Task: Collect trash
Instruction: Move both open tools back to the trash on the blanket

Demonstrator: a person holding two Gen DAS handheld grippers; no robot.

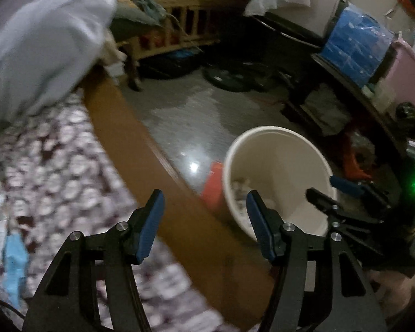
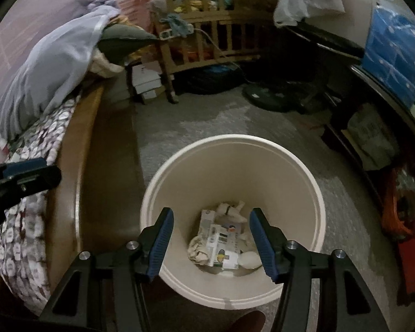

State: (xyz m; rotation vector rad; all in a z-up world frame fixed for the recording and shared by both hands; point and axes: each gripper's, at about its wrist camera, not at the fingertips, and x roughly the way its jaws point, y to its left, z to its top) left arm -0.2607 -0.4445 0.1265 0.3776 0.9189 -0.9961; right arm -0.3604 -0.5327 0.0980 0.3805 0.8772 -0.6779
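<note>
The right gripper [image 2: 211, 238] hangs directly above the round cream plastic bin [image 2: 316, 193] on the grey floor [image 2: 207, 116], its blue-padded fingers spread wide with nothing between them; the crumpled paper and printed wrappers [image 2: 221, 238] lie at the bottom of the bin, so that hand's load looks already delivered. The left gripper [image 1: 204, 221] is also spread wide and empty, poised over the brown wooden bed edge [image 1: 141, 149] between the patterned bedspread [image 1: 55, 166] and the bin [image 1: 276, 144].

The step in hand appears to be fetching the next piece; the likely candidate is the light blue crumpled item [image 1: 13, 262] on the bedspread at the far left of the left wrist view. To do it well, I would swing the left gripper back over the bed, settle it until the view sharpens, straddle the item with fingers wide, and close on the item alone, not on the bedspread; the right gripper should lift clear of the bin mouth so the two do not collide.

Much is uncertain: the left view is smeared by motion, so the blue item's nature cannot be told; an orange object [image 1: 214, 185] behind the bin is half hidden; the dim room corners hide any further trash.
</note>
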